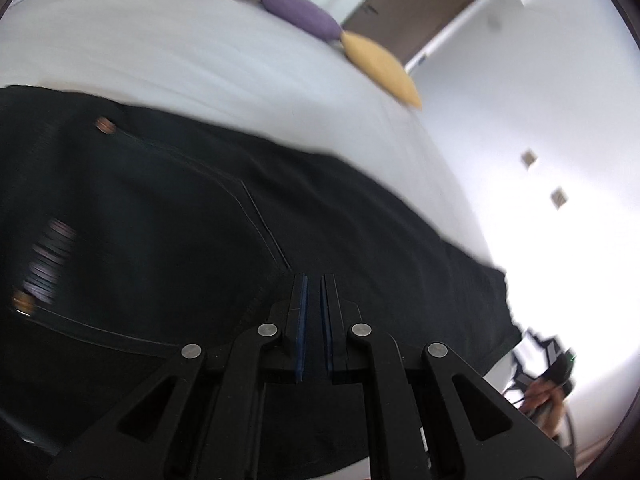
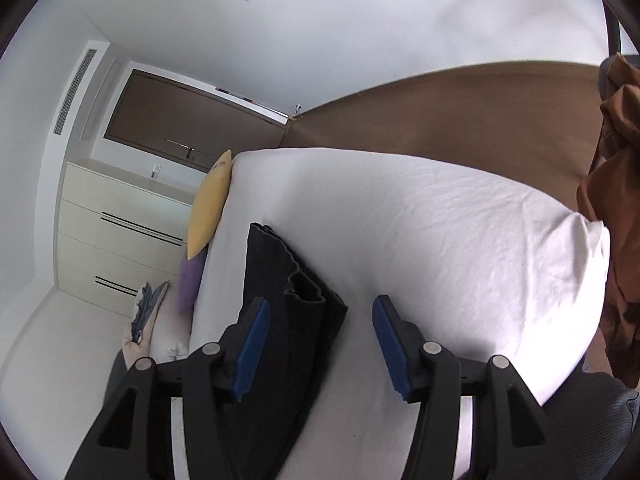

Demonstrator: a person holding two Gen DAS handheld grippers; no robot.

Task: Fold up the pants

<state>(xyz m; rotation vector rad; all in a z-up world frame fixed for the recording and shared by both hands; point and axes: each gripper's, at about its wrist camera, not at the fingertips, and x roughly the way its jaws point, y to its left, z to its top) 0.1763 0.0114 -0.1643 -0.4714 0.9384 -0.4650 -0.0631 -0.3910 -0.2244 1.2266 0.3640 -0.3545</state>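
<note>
Lying flat across the white bed (image 2: 440, 240), black pants (image 1: 180, 220) await folding; left gripper (image 1: 314, 312) clenched empty, right gripper (image 2: 320, 344) released above leg hems at twelve o'clock; pinch both layers squarely.

Black pants (image 1: 168, 216) lie spread flat across the white bed sheet (image 1: 180, 60), copper rivets and pocket stitching showing at the waist end, while the leg hems (image 2: 296, 280) sit stacked, edges slightly rippled.
</note>
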